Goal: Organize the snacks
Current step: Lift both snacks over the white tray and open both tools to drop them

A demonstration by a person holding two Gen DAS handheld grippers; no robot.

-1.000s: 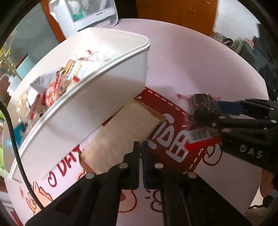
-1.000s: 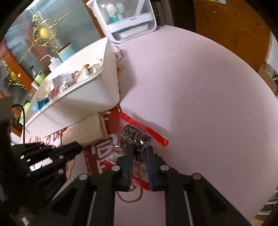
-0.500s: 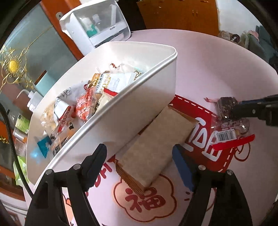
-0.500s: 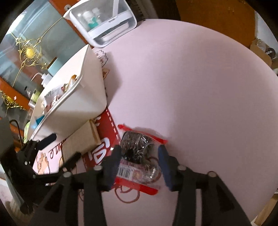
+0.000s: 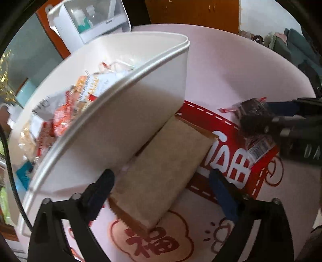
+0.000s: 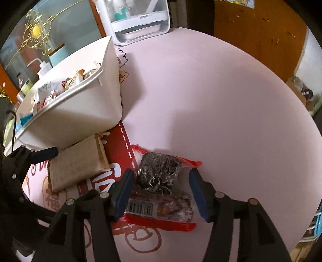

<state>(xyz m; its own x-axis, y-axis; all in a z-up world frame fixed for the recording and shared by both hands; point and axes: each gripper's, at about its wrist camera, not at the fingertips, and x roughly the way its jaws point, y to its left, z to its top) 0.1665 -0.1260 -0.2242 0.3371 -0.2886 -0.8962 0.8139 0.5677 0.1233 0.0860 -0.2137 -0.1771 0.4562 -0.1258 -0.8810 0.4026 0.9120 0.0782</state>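
Pale pink round tabletop (image 6: pixel 211 96), printed with a red banner with white dashed border (image 5: pixel 231 167) and red "福" in a cloud outline; other printed characters partly covered, can't read them. White plastic snack bin (image 5: pixel 124 121) full of mixed wrappers sits tilted, its near edge apparently propped on the flat brown kraft-paper packet (image 5: pixel 161 169). White lidded appliance (image 6: pixel 138 18) stands at the far table edge. Clear snack bag with red edges and dark contents (image 6: pixel 161 181) lies flat, barcode label facing up, half on the banner. Open pink surface to its right and beyond.

Left gripper (image 5: pixel 161 187): jaws spread wide, straddling the kraft packet's near end, not clamping. Right gripper (image 6: pixel 161 191): jaws apart either side of the red-edged bag, low over it, released.
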